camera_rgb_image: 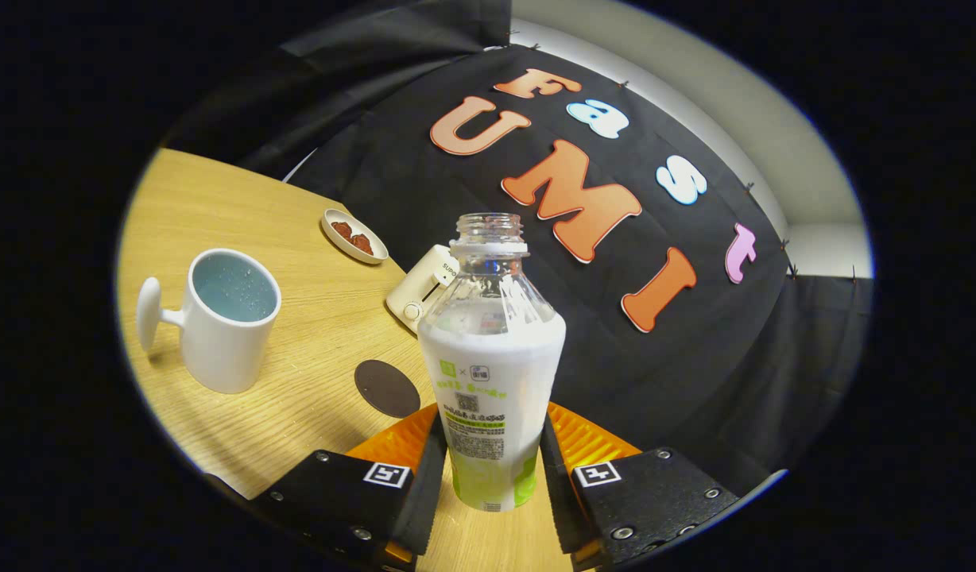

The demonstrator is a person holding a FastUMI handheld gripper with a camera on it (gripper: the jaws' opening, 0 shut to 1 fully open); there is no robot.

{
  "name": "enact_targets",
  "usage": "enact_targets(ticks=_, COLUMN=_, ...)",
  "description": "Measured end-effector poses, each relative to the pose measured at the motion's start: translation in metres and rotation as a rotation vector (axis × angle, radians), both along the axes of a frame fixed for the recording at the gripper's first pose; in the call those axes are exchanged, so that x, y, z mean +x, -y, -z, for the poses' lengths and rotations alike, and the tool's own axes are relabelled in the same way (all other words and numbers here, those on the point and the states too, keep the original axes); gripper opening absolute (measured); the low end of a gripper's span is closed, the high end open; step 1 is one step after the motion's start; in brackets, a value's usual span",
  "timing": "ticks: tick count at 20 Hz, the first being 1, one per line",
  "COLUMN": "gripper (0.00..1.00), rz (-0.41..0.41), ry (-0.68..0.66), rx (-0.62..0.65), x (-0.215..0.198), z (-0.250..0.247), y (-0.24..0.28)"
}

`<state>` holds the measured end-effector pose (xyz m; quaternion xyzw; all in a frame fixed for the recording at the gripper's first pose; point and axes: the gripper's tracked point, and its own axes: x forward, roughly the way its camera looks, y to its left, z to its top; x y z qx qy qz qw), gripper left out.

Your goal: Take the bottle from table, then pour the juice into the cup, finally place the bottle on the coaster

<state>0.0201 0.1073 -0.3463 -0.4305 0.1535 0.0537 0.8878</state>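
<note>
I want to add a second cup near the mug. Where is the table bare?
Bare wood lies between the mug and the coaster, and between the mug and the small dish. It is crowded around the bottle, held in the gripper beside the white appliance.

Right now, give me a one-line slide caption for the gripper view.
Gripper jaws clamp an uncapped bottle beside the dark coaster, with the white cup beyond on the wooden table.

bare table between cup and bottle (coaster lies flat); toaster crowds behind.
</note>
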Motion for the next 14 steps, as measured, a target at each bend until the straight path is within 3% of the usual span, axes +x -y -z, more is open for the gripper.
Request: enact_targets(ticks=14, gripper=0.61, rz=-0.195, ry=0.051, rx=-0.337, x=-0.001, z=0.01, y=-0.033)
